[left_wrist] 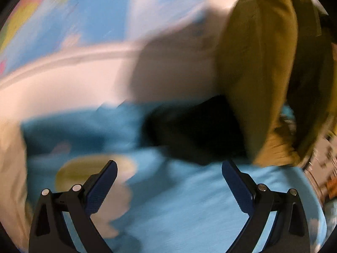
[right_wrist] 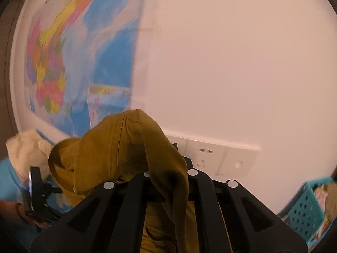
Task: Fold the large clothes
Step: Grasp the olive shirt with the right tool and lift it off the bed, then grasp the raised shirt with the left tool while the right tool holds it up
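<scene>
A mustard-brown garment (right_wrist: 118,154) is bunched over my right gripper (right_wrist: 167,176), whose jaws are shut on the cloth, and it hides the fingertips. In the left wrist view the same garment (left_wrist: 259,80) hangs in long folds at the upper right, lifted above the bed. My left gripper (left_wrist: 169,172) stands open over the blue printed bedsheet (left_wrist: 189,210) with nothing between its blue pads (left_wrist: 101,189). It is below and left of the hanging cloth. This view is blurred.
A dark blurred shape (left_wrist: 195,130) lies on the sheet under the garment. A cream cloth (right_wrist: 27,147) lies at the left. A coloured wall map (right_wrist: 73,52), a wall socket (right_wrist: 210,156) and a blue perforated basket (right_wrist: 305,208) with things in it stand around the bed.
</scene>
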Tool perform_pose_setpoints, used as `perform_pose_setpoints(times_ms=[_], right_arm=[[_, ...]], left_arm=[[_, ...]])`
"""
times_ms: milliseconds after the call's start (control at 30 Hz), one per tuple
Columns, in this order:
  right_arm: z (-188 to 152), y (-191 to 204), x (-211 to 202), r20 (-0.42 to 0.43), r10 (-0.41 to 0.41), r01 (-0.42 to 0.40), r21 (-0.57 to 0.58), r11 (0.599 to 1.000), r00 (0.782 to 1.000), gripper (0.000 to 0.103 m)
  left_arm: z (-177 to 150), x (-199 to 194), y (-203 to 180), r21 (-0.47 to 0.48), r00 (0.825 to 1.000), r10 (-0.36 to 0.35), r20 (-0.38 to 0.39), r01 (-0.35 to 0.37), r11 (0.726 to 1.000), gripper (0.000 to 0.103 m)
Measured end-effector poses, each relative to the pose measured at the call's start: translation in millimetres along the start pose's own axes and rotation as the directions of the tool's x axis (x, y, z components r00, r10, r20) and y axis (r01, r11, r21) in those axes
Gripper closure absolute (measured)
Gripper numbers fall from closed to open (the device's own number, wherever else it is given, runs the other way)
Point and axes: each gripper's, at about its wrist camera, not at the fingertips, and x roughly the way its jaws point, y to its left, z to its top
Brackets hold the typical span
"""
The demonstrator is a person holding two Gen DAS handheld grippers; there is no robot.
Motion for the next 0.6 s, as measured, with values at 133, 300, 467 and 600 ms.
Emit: perform_pose_setpoints(times_ms=[133, 300, 467, 600], right_arm=[[-7, -20, -20, 0.002, -0.008, 0.008, 0.028, 1.0, 1.0, 0.1], [-7, -16, -20, 0.001, -0.002, 0.002, 0.065, 0.998, 1.0, 0.1], [-7, -27, -47, 0.01, -0.024, 0.023, 0.075, 0.997, 1.0, 0.1], [15, -37, -105, 0.105, -0.074, 0.066, 0.075, 0.995, 0.992, 0.1]], left_arm=[[3, -9, -26, 0.101, 0.959, -0.275, 0.066, 0.268, 0.958, 0.007], [5, 37, -40, 0.103, 0.974, -0.227, -0.014, 0.227, 0.968, 0.019], [27, 69, -27, 0.017, 0.971, -0.229, -0.067, 0.23, 0.973, 0.103], [70, 20, -37, 0.099, 0.971, -0.218, 0.094, 0.209, 0.973, 0.103]])
